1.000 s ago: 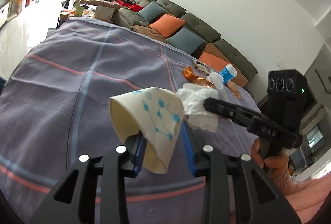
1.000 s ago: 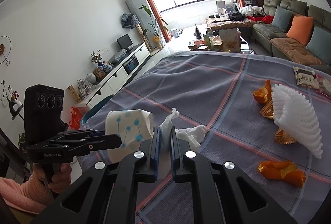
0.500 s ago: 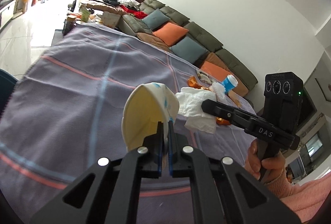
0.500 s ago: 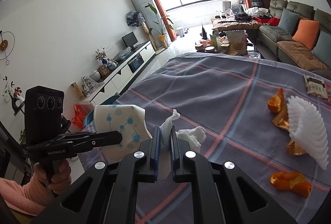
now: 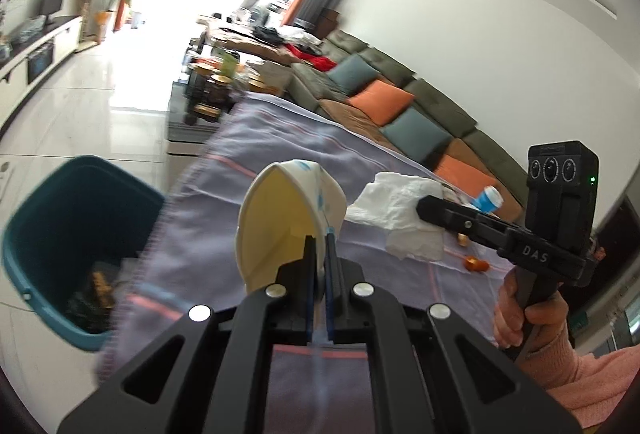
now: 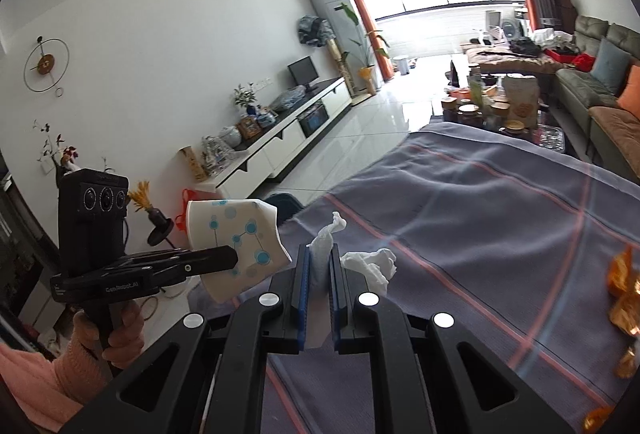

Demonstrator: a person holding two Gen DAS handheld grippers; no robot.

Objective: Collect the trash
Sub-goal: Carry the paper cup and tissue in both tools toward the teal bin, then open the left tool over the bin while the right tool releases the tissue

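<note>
My left gripper (image 5: pixel 319 238) is shut on a crushed paper cup (image 5: pixel 280 218), cream inside with blue dots outside, held above the near left edge of the table. The same paper cup (image 6: pixel 236 242) shows at the left gripper's tip (image 6: pixel 234 258) in the right wrist view. My right gripper (image 6: pixel 319 254) is shut on a crumpled white tissue (image 6: pixel 362 262); that tissue (image 5: pixel 400 213) also hangs from the right gripper's tip (image 5: pixel 424 209) in the left wrist view. A teal bin (image 5: pixel 72 246) with some trash inside stands on the floor left of the table.
The table wears a purple-grey cloth (image 6: pixel 480 213) with pink and blue stripes. Orange peel and gold wrappers (image 6: pixel 622 290) lie at its right; a blue-and-white container (image 5: pixel 488 198) and an orange scrap (image 5: pixel 476 265) lie behind the right gripper. A sofa (image 5: pixel 400 105) runs alongside.
The left jaws closed on the paper cup and flattened it. Both grippers lifted and swung left toward the table's edge, bringing the teal bin into the left wrist view.
</note>
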